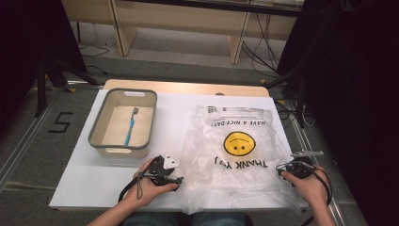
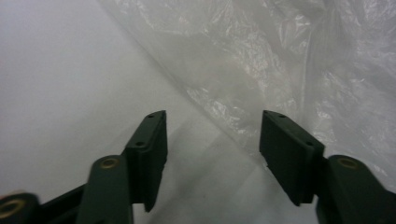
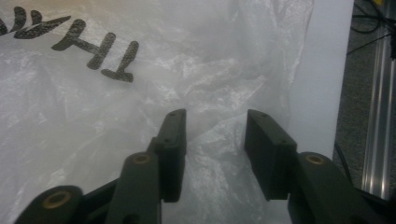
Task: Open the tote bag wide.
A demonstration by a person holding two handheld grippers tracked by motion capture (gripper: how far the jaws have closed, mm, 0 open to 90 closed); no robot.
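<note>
With the plastic bag (image 1: 235,150) spread flat across the lower right of the high view, we bracket it with the left gripper (image 1: 175,180) and right gripper (image 1: 281,170), jaws apart over its edges, likely to pinch it open.

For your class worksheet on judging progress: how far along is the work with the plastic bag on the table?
Done: the plastic bag lies spread flat on the white table, and a blue toothbrush lies in the bin. In hand: the left gripper is at the bag's left edge and the right gripper over its right side, jaws apart, not yet pinching. Left: probably gripping the bag.
</note>
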